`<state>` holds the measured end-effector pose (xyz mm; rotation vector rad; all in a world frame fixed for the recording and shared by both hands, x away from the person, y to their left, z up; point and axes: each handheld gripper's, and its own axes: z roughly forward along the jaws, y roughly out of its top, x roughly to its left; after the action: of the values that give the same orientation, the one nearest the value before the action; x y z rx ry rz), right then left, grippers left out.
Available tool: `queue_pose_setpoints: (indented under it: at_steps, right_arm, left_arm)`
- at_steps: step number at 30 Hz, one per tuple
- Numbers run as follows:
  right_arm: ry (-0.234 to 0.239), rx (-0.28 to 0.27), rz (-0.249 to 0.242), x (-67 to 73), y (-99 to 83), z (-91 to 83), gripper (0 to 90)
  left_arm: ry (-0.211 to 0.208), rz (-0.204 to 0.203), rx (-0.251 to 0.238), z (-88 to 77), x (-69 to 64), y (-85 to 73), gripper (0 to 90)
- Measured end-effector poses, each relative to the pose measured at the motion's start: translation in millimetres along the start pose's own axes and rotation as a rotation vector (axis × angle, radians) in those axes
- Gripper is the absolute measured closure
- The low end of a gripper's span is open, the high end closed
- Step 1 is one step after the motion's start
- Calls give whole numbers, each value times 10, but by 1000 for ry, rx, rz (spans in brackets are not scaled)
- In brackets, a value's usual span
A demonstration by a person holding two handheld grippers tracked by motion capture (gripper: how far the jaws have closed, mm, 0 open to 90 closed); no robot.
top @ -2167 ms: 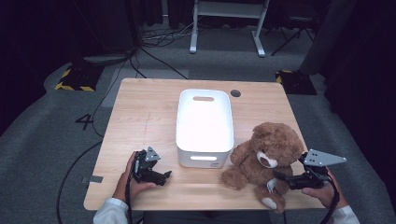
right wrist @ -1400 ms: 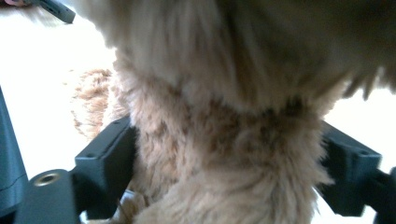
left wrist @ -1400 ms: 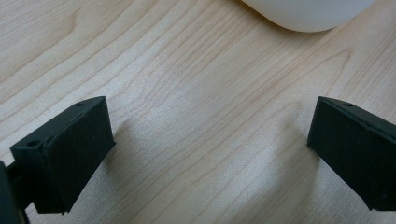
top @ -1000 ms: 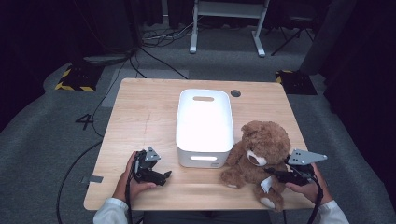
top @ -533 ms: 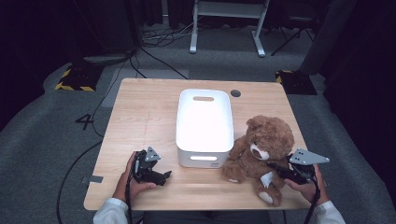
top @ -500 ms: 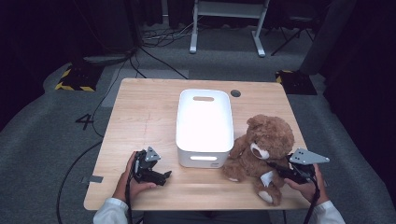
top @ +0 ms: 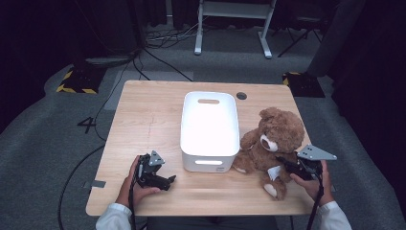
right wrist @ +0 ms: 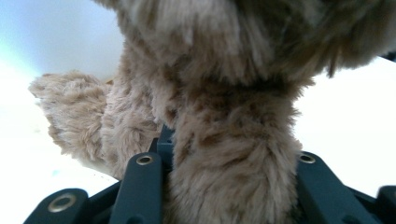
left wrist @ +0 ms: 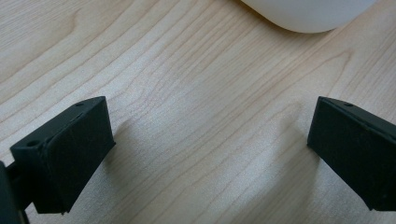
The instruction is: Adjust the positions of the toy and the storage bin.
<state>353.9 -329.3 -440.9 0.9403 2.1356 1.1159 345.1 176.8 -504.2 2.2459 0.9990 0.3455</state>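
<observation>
Wooden table (top: pixel 143 120): pale top with visible grain, seen close in the left gripper view, where the grain runs diagonally (left wrist: pixel 196 93). Round dark grommet hole (top: pixel 241 96) near the table's far edge. Grey carpeted floor (top: pixel 43 143) all round. Dark figure "4" (top: pixel 86 125) marked on the floor left of the table; a small grey tape strip (top: pixel 96 184) lies nearer the table's near left corner. A black cable (top: pixel 79 163) curves over the floor between the two. Yellow-and-black striped base (top: pixel 76 79) at far left; a second striped base (top: pixel 299 81) at far right. White stand legs (top: pixel 232 28) behind the table, with loose cables (top: pixel 167 36) beside them. Dark curtain (top: pixel 368 72) along the right.
</observation>
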Motion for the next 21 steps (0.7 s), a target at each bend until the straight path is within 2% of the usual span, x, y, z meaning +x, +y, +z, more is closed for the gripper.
queue_pose_setpoints:
  at_steps: [5, 21]
  right_arm:
    - [-43, 0, 39, -72, 22, 77, 628]
    - [-95, -10, 94, -168, 125, 315, 628]
  left_arm:
    - [0, 0, 0, 0, 0, 0, 2]
    - [0, -1, 0, 0, -2, 0, 3]
